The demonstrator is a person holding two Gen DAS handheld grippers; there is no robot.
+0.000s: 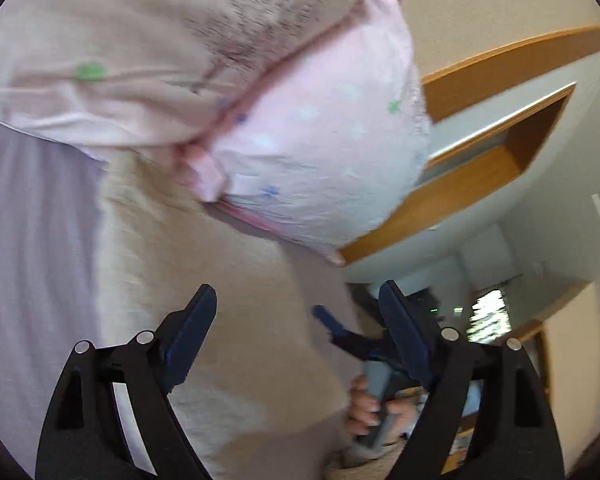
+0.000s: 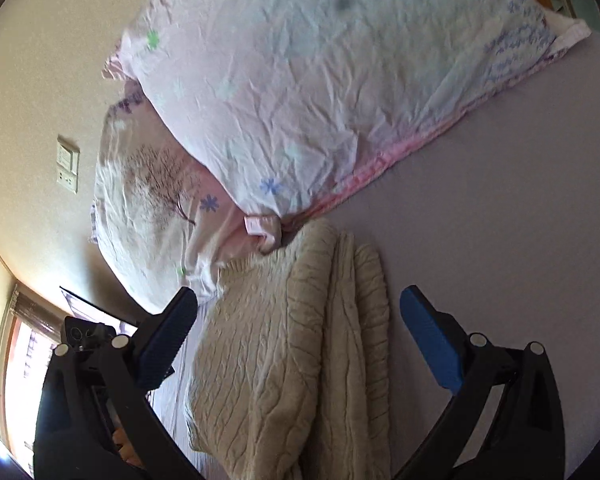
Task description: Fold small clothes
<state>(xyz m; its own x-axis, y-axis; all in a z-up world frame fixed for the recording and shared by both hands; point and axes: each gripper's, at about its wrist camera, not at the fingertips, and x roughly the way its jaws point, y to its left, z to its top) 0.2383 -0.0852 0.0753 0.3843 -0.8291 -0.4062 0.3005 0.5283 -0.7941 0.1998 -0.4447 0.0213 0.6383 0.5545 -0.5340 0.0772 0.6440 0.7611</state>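
A cream knitted sweater [image 2: 284, 352] lies on the lilac bed sheet [image 2: 500, 200], folded lengthwise with a sleeve laid along its right side. In the left wrist view it [image 1: 236, 300] fills the middle, blurred. My right gripper [image 2: 300, 304] is open and empty just above the sweater, its fingers spread either side of it. My left gripper [image 1: 298, 300] is open and empty over the sweater. The right gripper [image 1: 340, 328] and the hand holding it also show in the left wrist view.
Two pink flowered pillows [image 2: 320, 92] [image 2: 148, 208] lie at the head of the bed, touching the sweater's far end. A beige wall with a switch plate [image 2: 67, 164] and a window [image 2: 24, 360] are at the left. A wooden door frame [image 1: 480, 160] stands at the right.
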